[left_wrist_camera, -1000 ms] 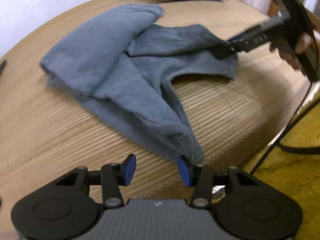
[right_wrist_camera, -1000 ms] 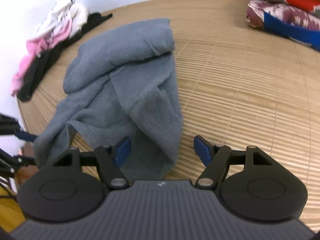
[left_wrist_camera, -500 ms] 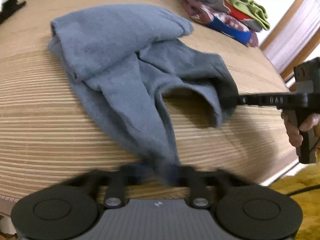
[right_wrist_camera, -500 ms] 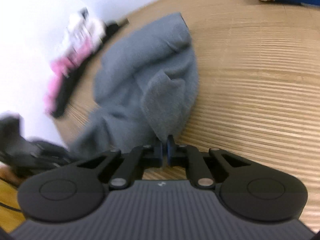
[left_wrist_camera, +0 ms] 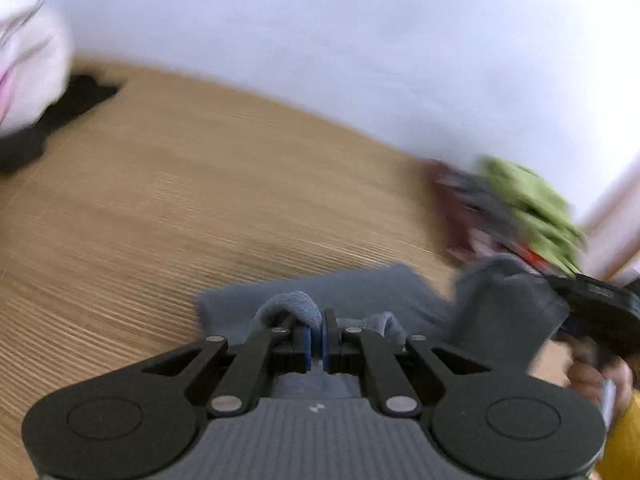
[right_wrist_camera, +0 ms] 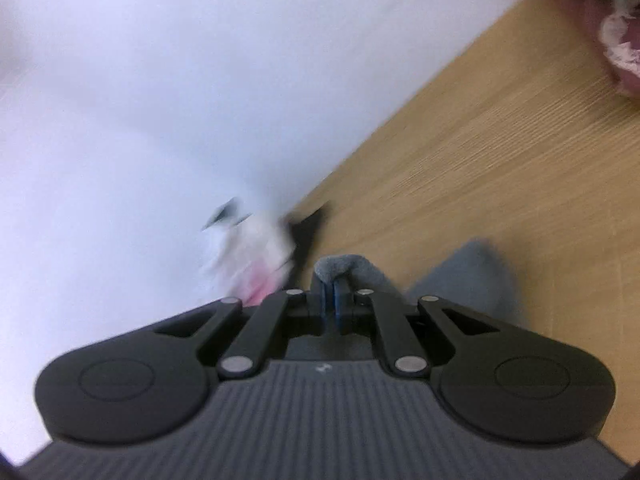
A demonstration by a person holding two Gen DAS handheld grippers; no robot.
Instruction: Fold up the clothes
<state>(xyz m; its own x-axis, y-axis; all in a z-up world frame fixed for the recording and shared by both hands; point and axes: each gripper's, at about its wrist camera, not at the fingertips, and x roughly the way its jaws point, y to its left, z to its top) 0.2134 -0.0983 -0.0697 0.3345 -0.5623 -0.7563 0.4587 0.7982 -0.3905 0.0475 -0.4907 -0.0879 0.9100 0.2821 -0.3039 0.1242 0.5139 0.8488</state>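
A grey-blue fleece garment [left_wrist_camera: 360, 292] hangs lifted off the woven mat [left_wrist_camera: 180, 200]. My left gripper [left_wrist_camera: 316, 340] is shut on a bunched edge of it, cloth bulging over the blue pads. In the left wrist view the right gripper [left_wrist_camera: 592, 300] sits at the far right, with another part of the garment draped from it and a hand below. In the right wrist view my right gripper [right_wrist_camera: 330, 300] is shut on a fold of the same garment [right_wrist_camera: 468, 276], which hangs down behind the fingers. Both views are motion-blurred.
A stack of folded clothes, green on top [left_wrist_camera: 528, 208], lies at the mat's far right by the white wall; it shows as a blur [right_wrist_camera: 616, 52] in the right wrist view. A white, pink and black heap [left_wrist_camera: 32, 92] lies at the far left [right_wrist_camera: 256, 252].
Both grippers went from open to shut on the garment's edges and then rose, lifting it off the mat. Both cameras tilted up toward the wall.
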